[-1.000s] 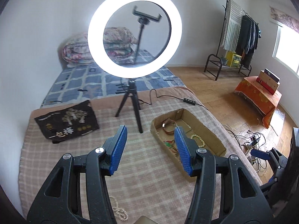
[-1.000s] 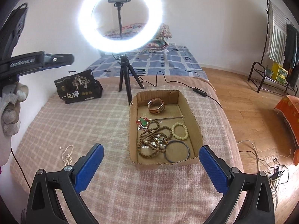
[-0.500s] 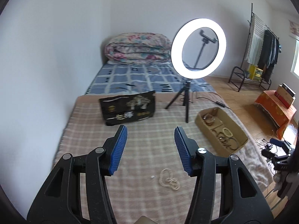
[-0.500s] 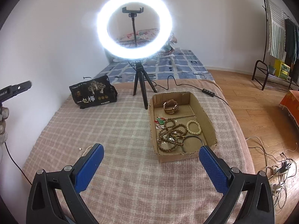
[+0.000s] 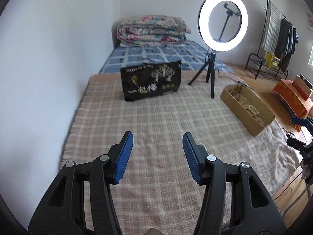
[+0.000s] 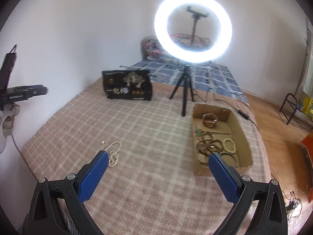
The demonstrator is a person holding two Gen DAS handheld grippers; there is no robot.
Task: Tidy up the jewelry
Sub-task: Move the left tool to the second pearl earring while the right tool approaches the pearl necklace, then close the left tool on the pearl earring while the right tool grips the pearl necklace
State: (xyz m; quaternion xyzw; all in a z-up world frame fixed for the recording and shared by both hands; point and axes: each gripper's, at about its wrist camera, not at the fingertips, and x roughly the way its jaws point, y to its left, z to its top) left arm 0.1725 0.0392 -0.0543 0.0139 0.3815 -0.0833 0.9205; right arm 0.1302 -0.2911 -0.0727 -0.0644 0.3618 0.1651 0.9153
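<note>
Left gripper (image 5: 157,137): ribbed blue pads spread apart, holding nothing, above the checked woven blanket (image 5: 156,117). Right gripper (image 6: 158,157): dimpled blue pads set wide, empty. A pale bead necklace (image 6: 114,152) lies just ahead of its left pad. Beyond the right pad, a rectangular cardboard box (image 6: 244,135) contains brown bead strands, a cream bracelet and a dark bangle.

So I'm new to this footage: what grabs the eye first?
The glowing ring light on its tripod, at the blanket's far end. To its right lies a cardboard box of bead bracelets; a pale bead necklace lies loose on the plaid blanket, just past the open right claw.
</note>
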